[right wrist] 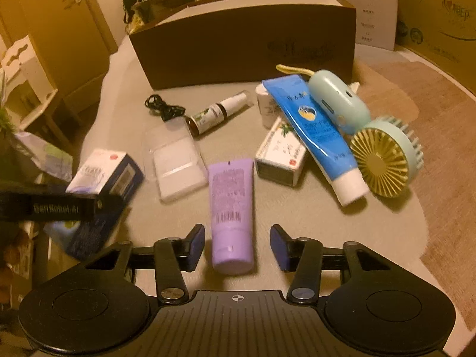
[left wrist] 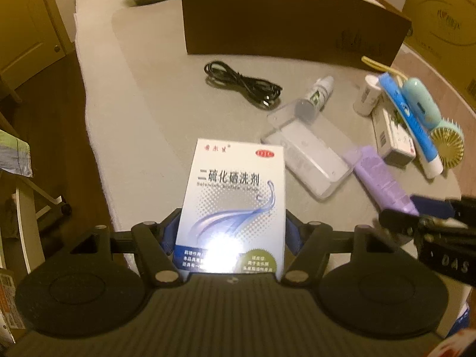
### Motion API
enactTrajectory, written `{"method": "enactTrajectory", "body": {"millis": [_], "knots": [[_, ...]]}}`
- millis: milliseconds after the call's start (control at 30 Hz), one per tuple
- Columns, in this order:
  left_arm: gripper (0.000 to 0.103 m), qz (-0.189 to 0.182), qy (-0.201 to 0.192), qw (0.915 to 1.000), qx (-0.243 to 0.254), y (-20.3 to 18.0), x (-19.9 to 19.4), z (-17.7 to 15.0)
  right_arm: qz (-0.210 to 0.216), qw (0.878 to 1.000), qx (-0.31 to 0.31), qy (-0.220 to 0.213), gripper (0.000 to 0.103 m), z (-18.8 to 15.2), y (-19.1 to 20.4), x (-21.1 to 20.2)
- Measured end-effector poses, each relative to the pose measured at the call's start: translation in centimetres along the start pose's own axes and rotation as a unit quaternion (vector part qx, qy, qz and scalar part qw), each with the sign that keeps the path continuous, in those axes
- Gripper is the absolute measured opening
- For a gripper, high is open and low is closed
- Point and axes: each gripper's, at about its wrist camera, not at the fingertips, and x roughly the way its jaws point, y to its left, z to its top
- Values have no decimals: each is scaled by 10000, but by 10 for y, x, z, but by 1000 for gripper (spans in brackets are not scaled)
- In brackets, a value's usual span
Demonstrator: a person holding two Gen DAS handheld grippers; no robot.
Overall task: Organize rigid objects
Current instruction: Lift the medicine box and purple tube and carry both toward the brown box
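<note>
My left gripper (left wrist: 232,233) is shut on a white and blue medicine box (left wrist: 235,196), which stands upright between its blue pads above the table's near edge. In the right wrist view the same box (right wrist: 104,175) shows at the left. A purple tube (right wrist: 232,205) lies on the grey mat (right wrist: 297,238) with its cap toward me. My right gripper (right wrist: 238,247) straddles the cap end, open, with a small gap on each side between pad and tube. The left wrist view has the purple tube (left wrist: 377,175) and my right gripper (left wrist: 428,223) at the right.
A brown cardboard box (right wrist: 244,44) stands open at the back. In front of it lie a black cable (right wrist: 163,107), a dropper bottle (right wrist: 214,114), a clear plastic case (right wrist: 178,160), a small carton (right wrist: 279,154), a blue tube (right wrist: 315,136) and a mint hand fan (right wrist: 383,154).
</note>
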Motion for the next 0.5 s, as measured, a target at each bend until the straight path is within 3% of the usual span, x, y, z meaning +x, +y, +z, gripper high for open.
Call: {"method": "enactTrajectory", "body": {"millis": [400,433,467,500], "knots": [[63,199,-162,9989,390,-10,-3,-8,-456,9975,-525,-109,48,5,19,22],[63,207,-193,9988,407,-10,-4,-9,-495,9970,-580,-129,46,4,20,22],[63,214,-231,9986,430,-10,-6,-10,-506,9964,-659,-145,34,3,21,21],[63,228,-270,9983,453,-10,-8,-10,-521,9959,-721,-151,34,2,22,21]]}}
